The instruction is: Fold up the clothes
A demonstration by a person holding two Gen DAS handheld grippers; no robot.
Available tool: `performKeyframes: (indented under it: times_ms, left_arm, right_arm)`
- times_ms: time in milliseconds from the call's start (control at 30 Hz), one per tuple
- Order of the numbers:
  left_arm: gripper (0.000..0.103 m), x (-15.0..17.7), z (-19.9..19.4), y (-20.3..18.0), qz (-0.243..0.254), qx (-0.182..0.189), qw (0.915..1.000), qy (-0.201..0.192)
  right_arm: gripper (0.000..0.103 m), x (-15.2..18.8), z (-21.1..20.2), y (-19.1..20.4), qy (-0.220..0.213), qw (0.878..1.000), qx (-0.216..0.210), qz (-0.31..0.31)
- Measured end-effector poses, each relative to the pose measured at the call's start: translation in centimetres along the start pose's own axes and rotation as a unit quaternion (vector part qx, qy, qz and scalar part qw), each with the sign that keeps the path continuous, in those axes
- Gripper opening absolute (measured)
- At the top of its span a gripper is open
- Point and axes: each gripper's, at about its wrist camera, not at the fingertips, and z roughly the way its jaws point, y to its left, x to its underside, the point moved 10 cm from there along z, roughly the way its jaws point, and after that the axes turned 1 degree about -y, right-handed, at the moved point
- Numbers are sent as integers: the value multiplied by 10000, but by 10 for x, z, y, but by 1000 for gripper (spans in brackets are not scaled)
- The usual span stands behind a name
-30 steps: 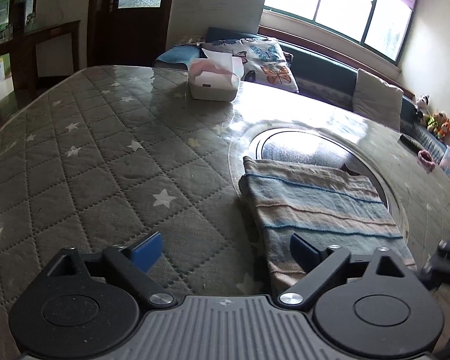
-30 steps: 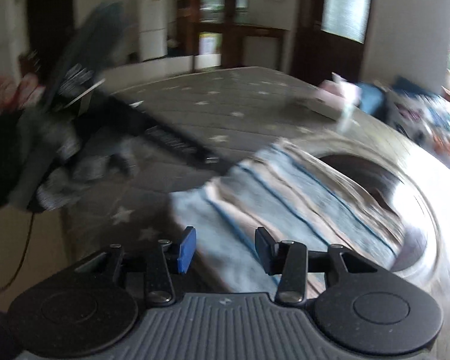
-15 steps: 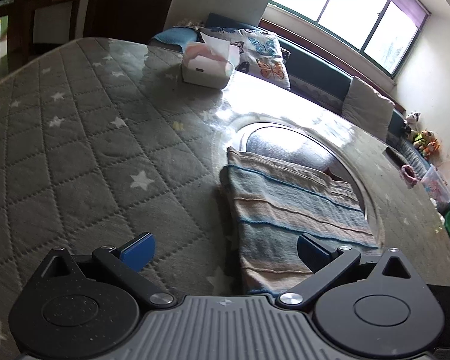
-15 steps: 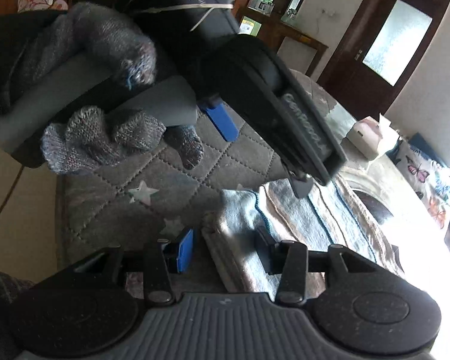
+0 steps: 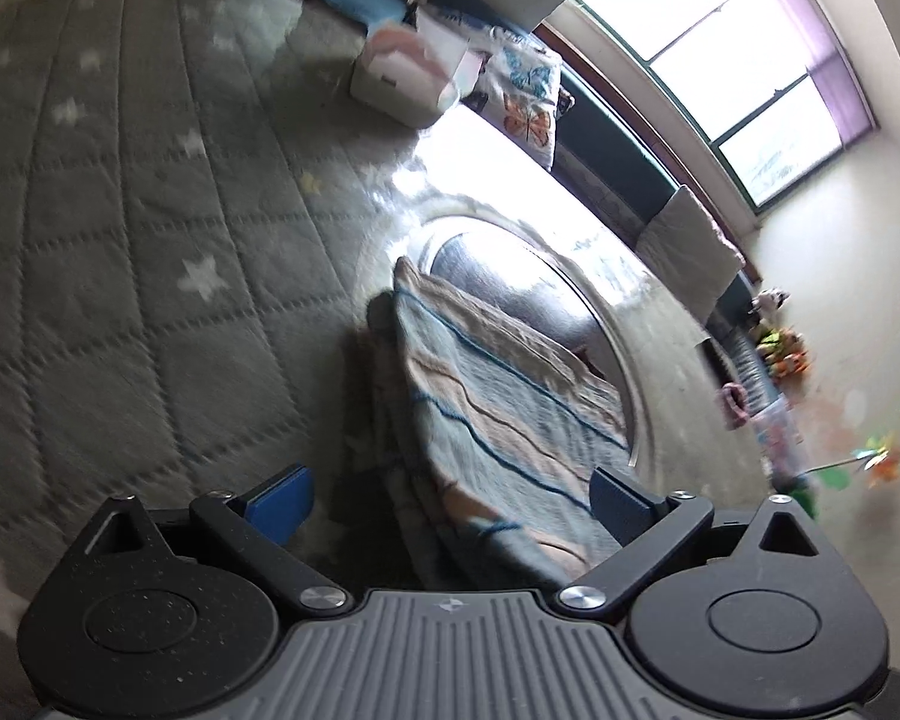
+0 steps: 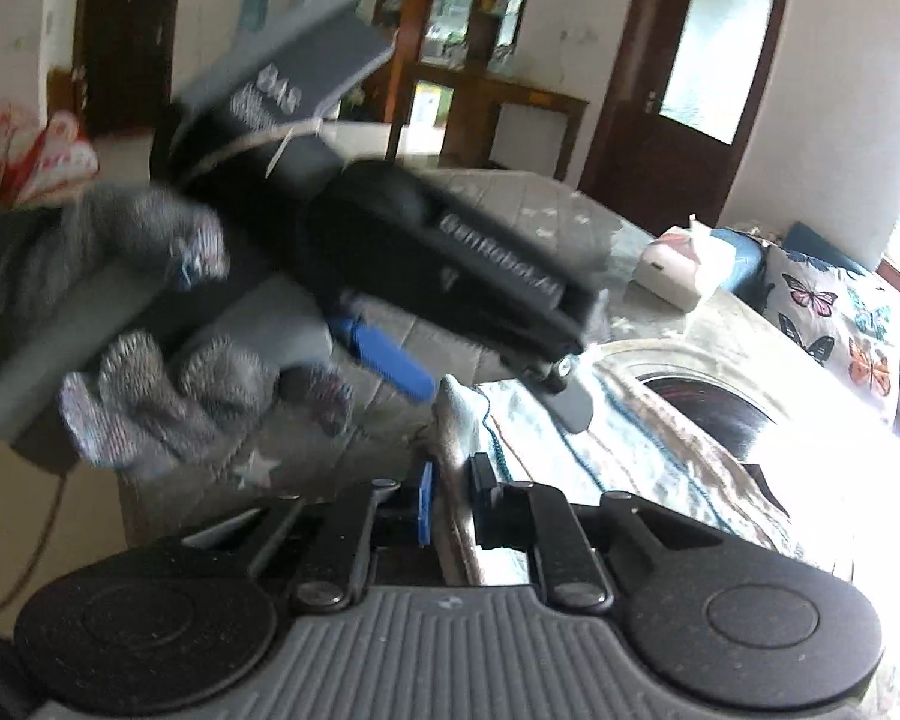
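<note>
A folded striped cloth (image 5: 498,396), blue and tan, lies on the star-quilted table by a round glass inset. My left gripper (image 5: 450,495) is open, its fingers wide apart over the cloth's near end, tilted. My right gripper (image 6: 453,492) is shut on the cloth's near corner (image 6: 456,414), which stands up between the pads. The rest of the cloth (image 6: 642,450) spreads to the right. The left gripper (image 6: 498,387) also shows in the right wrist view, held by a gloved hand (image 6: 150,372) just above and left of the pinched corner.
A tissue box (image 5: 402,75) stands at the table's far side, also in the right wrist view (image 6: 678,270). A butterfly cushion (image 5: 522,90) and bench lie under the window. The round glass inset (image 5: 510,276) is behind the cloth. Toys (image 5: 780,354) sit at the right.
My right gripper has shut on the cloth's near corner and lifted it. The left gripper has tilted and moved in over the cloth, still open.
</note>
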Motion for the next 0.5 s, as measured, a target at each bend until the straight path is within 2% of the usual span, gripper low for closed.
performKeyframes:
  times_ms: [100,200,300,367,433,500]
  left_arm:
    - [92,2,7,-4,-210,164,9996,84]
    - [78,4,13,-8,-367,396,9984,190]
    - [58,6,20,-6,-589,567,9962,292]
    - [38,7,24,-1,-722,602,9950,321]
    - [29,8,25,3,-788,605,9945,326]
    - [28,7,25,5,-786,617,9945,316]
  right_arm:
    - [11,-2,-8,-8,-95,9998,19,149]
    - [10,-2,-15,-17,-150,9996,25,231]
    - [10,-1,-18,-20,-188,9995,23,269]
    - [10,0,-19,-21,-186,9994,-12,293]
    - [10,2,-20,-22,-183,9993,-48,316]
    - [11,3,-21,-23,-181,9992,-84,340]
